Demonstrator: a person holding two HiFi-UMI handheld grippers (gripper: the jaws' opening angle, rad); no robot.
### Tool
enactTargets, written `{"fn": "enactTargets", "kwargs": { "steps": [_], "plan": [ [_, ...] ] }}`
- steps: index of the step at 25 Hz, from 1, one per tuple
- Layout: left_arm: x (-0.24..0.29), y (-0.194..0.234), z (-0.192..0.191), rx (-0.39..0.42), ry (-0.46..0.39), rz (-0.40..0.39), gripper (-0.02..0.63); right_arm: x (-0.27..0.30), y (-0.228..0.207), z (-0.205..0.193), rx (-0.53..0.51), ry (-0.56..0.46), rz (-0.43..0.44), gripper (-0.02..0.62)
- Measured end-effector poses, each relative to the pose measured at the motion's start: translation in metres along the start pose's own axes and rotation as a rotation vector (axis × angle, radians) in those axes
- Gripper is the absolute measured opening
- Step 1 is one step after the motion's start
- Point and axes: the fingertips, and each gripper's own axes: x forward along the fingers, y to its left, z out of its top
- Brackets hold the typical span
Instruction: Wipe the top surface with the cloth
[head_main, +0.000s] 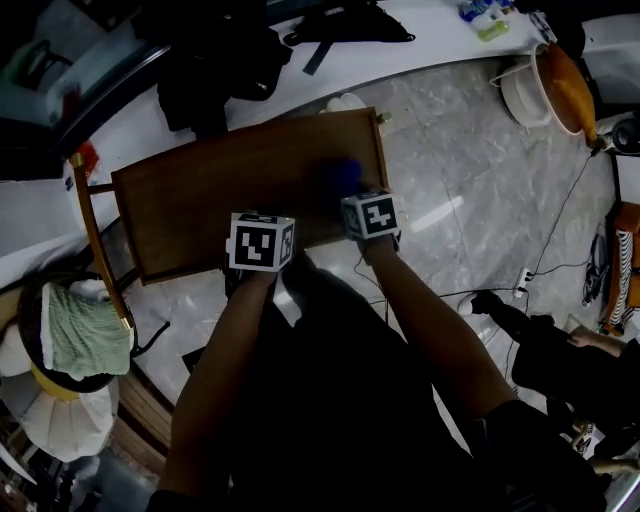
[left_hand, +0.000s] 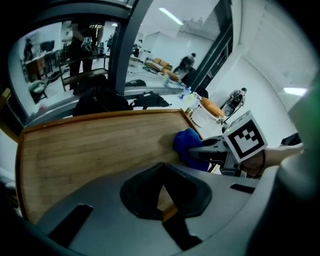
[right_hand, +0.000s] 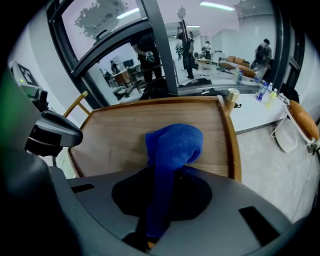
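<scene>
Pinching a blue terry cloth (right_hand: 175, 145) between its jaws, the right gripper (right_hand: 166, 175) holds it down on the brown rectangular wooden table top (head_main: 200, 200). A narrow strip of the cloth runs back through the jaws, and its bunched free end lies on the wood ahead of them. The bunch sits in the right half of the top, near the raised lighter wooden rim (right_hand: 227, 135) on that side but apart from it. The left gripper (left_hand: 162, 172) is over the near long edge of the same top, just beside the right gripper and to its left. Its jaws are pressed together at the tips with nothing between them. Contact with the wood cannot be judged. The table stands on a grey marbled floor (head_main: 470, 180). At the head view's lower left, a pale green towel (head_main: 85, 335) lies in a dark round basket (head_main: 30, 340), well apart from the table.
</scene>
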Motion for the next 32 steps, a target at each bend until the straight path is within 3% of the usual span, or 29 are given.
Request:
{"fn": "enactTargets", "kwargs": {
  "steps": [3, 8, 13, 18, 24, 28, 32],
  "plan": [
    [0.002, -0.015, 0.005, 0.018, -0.003, -0.012, 0.009, -0.009, -0.029, -0.001, 0.008, 0.016, -0.046, 0.063],
    [-0.002, -0.023, -0.004, 0.02, 0.0, -0.011, 0.009, -0.014, -0.044, -0.003, 0.063, 0.022, -0.048, 0.063],
    [-0.032, -0.005, -0.015, 0.0, -0.034, 0.0, 0.009, -0.021, -0.019, 0.011, 0.066, -0.036, -0.038, 0.063],
    [-0.1, 0.067, -0.042, -0.06, -0.086, 0.064, 0.009, -0.018, 0.125, 0.036, 0.018, -0.138, 0.188, 0.063],
    [-0.206, 0.167, -0.075, -0.12, -0.158, 0.178, 0.009, 0.022, 0.341, 0.025, -0.035, -0.082, 0.484, 0.063],
    [-0.265, 0.228, -0.096, -0.109, -0.177, 0.247, 0.009, 0.06, 0.446, 0.011, -0.103, -0.027, 0.565, 0.063],
    [-0.293, 0.269, -0.119, -0.105, -0.17, 0.273, 0.009, 0.095, 0.507, 0.001, -0.17, 0.01, 0.549, 0.063]
  ]
}}
